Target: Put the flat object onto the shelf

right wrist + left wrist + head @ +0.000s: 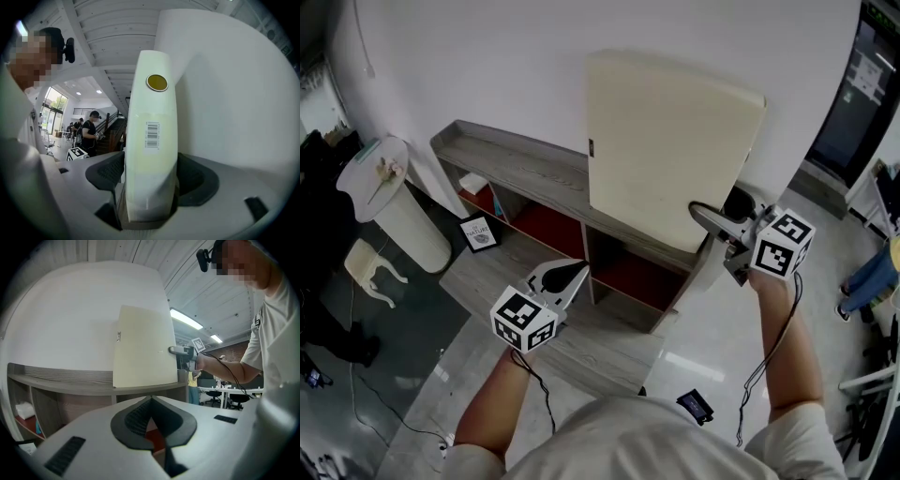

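Since the flat object [670,141] is standing on its edge on the top board of the shelf [516,164], toward the right end and backed up against the wall [487,56] as far as I can tell, I'd say what's left is the let-go. The right gripper [705,217] has its jaws spread on either side of the pad's right edge, and they don't look like they're squeezing it. My tip is to pull straight out to the right, level, so neither pad drags the edge and tips it. The left gripper [572,274] is pressed together with nothing in it, nearer and lower, in front of the shelf. Keep it close in case the pad slides.
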A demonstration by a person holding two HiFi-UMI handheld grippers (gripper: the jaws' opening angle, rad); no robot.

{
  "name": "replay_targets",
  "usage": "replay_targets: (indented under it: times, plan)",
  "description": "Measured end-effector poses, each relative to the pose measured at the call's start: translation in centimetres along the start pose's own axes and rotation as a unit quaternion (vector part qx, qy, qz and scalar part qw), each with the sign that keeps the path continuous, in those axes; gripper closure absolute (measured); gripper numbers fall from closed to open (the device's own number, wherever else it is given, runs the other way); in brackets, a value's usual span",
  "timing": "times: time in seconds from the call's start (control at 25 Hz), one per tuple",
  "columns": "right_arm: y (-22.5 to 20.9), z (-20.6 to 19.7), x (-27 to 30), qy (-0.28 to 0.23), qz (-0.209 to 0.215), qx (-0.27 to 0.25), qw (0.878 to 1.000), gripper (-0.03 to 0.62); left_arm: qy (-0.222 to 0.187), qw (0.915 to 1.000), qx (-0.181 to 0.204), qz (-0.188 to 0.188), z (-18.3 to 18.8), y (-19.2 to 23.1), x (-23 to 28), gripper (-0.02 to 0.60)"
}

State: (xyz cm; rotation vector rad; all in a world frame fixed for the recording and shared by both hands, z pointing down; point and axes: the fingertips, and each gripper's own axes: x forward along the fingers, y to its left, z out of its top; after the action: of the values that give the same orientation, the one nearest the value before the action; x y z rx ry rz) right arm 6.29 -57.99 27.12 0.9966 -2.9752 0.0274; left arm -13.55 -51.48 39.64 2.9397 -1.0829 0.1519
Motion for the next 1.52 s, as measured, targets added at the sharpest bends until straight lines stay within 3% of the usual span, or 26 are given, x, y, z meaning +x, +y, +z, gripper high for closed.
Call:
replay_targets:
  times: [0.48,0.96,1.28,1.52]
  plan:
    - [2.3,-2.4,-4.6,0.001,-0.083,0.011,0.996,0.27,0.006,0.9997,0.0,-0.024,-0.9,-1.8,-4.3,0.568]
    - [9.4,-5.3,-7.6,0.011,-0.137,-0.005,0.991,0.27,0.002,0.9983,0.003,-0.058,-1.5,-5.4,-9.1,0.568]
    - [15.0,-9.6,-9.4,0.025,-0.144,-0.01,0.989,0.276,-0.002,0.998,-0.009,-0.063,-3.0,-8.0,-10.6,0.568]
    - [19.0,-13.5,-11.2,0.048,-0.129,-0.02,0.99,0.356,-0.005,0.9987,-0.006,-0.05,-3.3,-10.4,-11.4,0.568]
